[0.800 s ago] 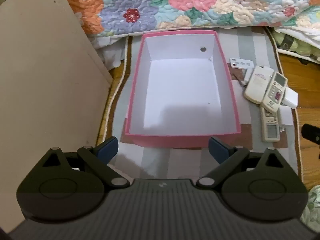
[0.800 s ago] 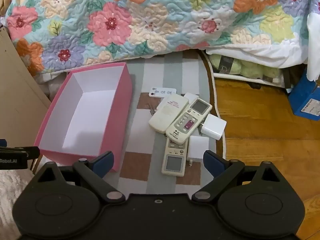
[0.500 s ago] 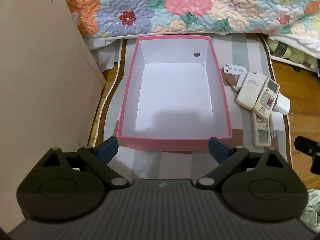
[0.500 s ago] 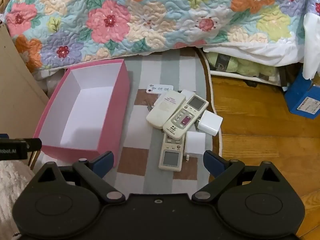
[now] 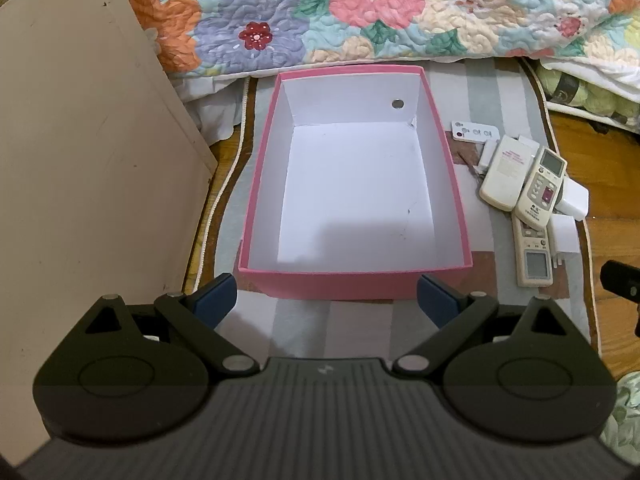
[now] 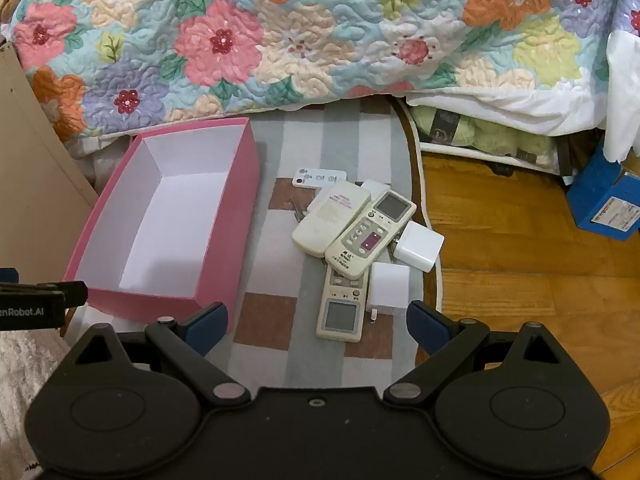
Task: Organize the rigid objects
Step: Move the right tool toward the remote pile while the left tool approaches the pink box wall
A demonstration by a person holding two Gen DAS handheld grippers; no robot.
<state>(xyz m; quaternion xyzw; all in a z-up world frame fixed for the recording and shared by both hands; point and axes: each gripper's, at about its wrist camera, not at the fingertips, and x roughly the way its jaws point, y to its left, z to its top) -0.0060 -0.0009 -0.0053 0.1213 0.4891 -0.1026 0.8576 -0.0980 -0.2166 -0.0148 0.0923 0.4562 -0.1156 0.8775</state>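
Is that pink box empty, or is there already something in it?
Empty. The pink box shows only its bare white floor and walls in both views; the remotes and white chargers lie outside it on the rug.

black grippers (image 5: 326, 298) — blue pads (image 6: 208, 322), silver screws

A striped and checked rug (image 6: 344, 152) in grey, white and brown, edged with pale cord, lies on a wooden plank floor (image 6: 520, 248). Along its far edge hangs a quilted bedspread (image 6: 304, 32) printed with large pink, orange and purple flowers, with white bedding (image 6: 500, 108) showing beneath it. A tall beige panel (image 5: 80, 160) stands to the left of the rug. Pale green bundles (image 6: 480, 132) sit under the bed, and a blue box (image 6: 604, 204) rests on the floor at right.
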